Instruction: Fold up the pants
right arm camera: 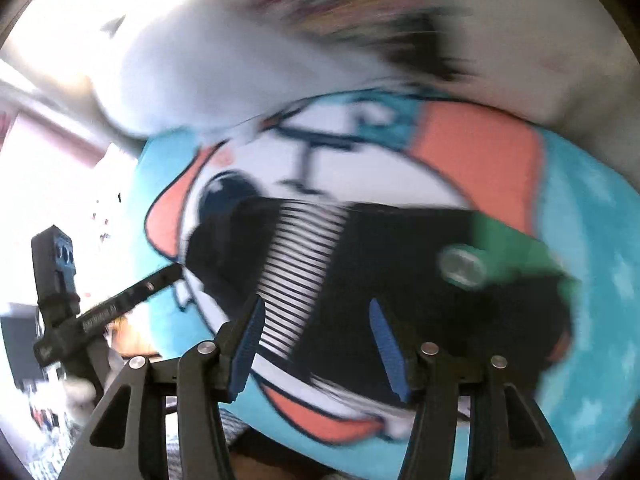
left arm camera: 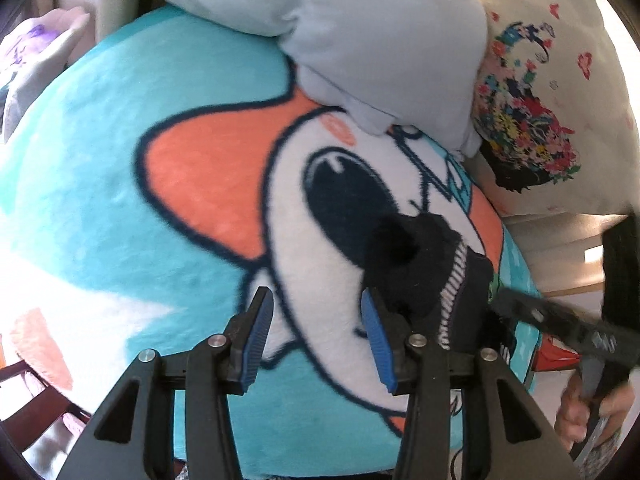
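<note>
both tools, left tool (left arm camera: 316, 336) and right tool (right arm camera: 316, 344), are hovering open, holding nothing, over the bunched black pants (right arm camera: 400, 264) at lower centre; judged step: approach; next, gripping an edge.

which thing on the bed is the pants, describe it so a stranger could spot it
Find the big turquoise cartoon blanket with the orange and white face. The pants are the small black bundle lying on the white part by the large dark eye. Only they are black with a white striped band, unlike the pale blue garment behind.

Bright daylight, blown-out at the edges; right wrist view heavily motion-blurred, fisheye-warped.
</note>
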The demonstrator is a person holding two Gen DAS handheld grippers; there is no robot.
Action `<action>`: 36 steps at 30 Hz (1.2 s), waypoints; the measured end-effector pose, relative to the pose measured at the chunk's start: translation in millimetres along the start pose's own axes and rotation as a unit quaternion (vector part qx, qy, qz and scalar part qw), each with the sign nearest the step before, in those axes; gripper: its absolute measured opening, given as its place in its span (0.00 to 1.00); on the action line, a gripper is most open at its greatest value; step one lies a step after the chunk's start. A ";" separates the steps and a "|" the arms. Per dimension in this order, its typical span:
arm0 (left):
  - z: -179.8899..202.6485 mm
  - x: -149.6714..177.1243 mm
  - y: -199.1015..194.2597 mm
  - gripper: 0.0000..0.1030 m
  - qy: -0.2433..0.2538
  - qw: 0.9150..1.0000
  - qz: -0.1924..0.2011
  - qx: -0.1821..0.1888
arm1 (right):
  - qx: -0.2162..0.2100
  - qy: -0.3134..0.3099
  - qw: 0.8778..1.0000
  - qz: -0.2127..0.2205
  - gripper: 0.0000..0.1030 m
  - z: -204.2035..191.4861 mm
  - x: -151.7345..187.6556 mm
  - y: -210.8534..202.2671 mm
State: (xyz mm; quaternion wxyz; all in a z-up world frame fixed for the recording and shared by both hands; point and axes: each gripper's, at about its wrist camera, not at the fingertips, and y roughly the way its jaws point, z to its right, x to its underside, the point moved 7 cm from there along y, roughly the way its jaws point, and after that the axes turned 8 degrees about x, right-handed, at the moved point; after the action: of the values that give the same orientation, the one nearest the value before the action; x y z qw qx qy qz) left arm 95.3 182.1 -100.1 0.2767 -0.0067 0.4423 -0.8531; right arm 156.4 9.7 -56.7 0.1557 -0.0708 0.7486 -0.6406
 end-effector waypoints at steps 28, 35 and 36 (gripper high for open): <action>-27.2 8.3 -3.1 0.44 -0.017 0.999 -0.013 0.029 | 0.102 0.019 0.992 -0.078 0.76 -67.8 -48.0 64.4; -37.5 1.3 -9.8 0.44 -0.035 0.999 0.002 0.030 | 0.140 0.012 0.985 -0.104 0.84 -74.1 -41.7 73.5; -35.7 1.0 -9.7 0.45 -0.032 0.999 0.002 0.031 | 0.146 0.014 0.983 -0.112 0.84 -75.2 -41.4 80.7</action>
State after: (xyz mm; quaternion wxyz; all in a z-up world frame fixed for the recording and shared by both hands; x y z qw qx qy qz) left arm 80.7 212.8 -114.7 0.2930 -0.0249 0.4068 -0.8649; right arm 178.5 106.5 -120.1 0.0813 -0.1215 0.6364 -0.7574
